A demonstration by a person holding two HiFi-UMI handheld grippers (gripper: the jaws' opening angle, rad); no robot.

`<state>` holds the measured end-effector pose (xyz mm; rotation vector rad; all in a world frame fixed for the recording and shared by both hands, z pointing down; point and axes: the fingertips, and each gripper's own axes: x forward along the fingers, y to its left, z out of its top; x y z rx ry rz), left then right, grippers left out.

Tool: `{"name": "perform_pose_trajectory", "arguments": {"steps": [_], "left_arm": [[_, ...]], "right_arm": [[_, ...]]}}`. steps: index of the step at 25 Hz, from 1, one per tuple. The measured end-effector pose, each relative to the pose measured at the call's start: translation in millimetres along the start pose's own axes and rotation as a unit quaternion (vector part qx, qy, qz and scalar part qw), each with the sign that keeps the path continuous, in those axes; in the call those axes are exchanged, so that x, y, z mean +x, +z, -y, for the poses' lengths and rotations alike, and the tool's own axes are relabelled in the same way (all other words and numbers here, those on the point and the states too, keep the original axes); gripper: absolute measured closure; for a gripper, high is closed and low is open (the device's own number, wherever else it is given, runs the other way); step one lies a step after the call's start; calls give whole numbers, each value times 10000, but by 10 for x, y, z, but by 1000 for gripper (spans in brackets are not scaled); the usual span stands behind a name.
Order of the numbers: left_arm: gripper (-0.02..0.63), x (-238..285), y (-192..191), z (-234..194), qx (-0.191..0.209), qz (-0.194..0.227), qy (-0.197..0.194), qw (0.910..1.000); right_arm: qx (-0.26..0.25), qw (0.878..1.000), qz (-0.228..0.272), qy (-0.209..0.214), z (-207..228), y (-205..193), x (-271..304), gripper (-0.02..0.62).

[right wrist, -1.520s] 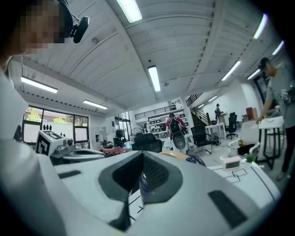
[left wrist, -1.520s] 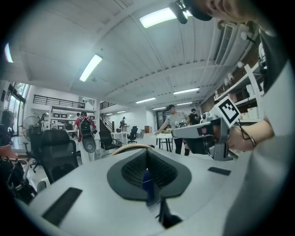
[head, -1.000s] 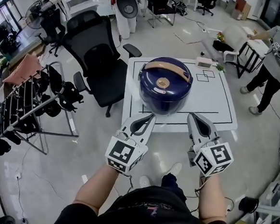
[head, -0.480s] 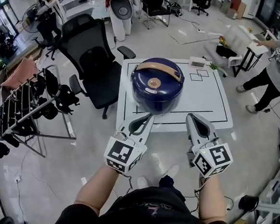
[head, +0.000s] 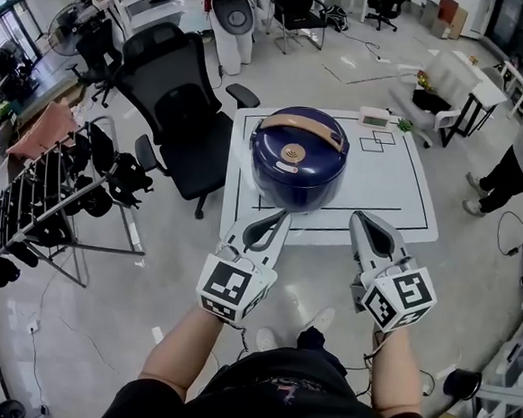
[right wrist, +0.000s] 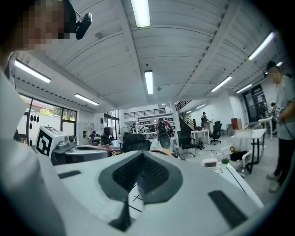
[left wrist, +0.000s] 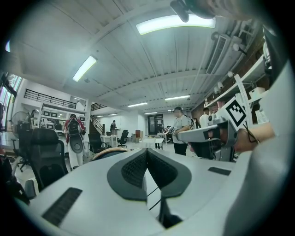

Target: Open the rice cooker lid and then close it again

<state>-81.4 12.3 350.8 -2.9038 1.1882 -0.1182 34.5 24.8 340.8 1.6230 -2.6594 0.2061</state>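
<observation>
Tools: the left tool [head: 282,217] and the right tool [head: 358,217] are both clenched with nothing between the jaws. Each gripper view shows its ribbed pads meeting on an empty gap. Both are held level, side by side, at the near edge of the white desk [head: 399,183], close to the cooker's front wall but apart from it.

Task item: the dark blue round rice cooker [head: 297,175] stands upright on the desk, inside its black marked outline. Its lid [head: 316,149] lies fully down and flush all round.

Stage: a seated lid and two empty tools fit either a cooker waiting to be opened or one already shut again; the pictures do not settle which.

Handling: in either case, keep both tools off the front wall so the cooker does not slide.

Appearance: glossy dark shell; a tan curved handle [head: 302,123] arches across the far side of the lid, and a brass-coloured knob [head: 293,153] sits at its centre.
</observation>
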Motion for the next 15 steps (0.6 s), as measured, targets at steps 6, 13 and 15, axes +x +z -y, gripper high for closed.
{"name": "perform_pose_trajectory", "arguments": {"steps": [6,13,15], "left_arm": [[603,-79,11,-45,14,-6,39,10000],[603,-126,12,-70,66,-15,62,10000],[603,-148,18,-73,72,-11,70,9999]], "right_arm": [[-28,10000,-4,60,-98,23,36,594],[-86,9999,-1,114,-168,31,52,594],[-78,9999,12,114,-183,24,46,594]]}}
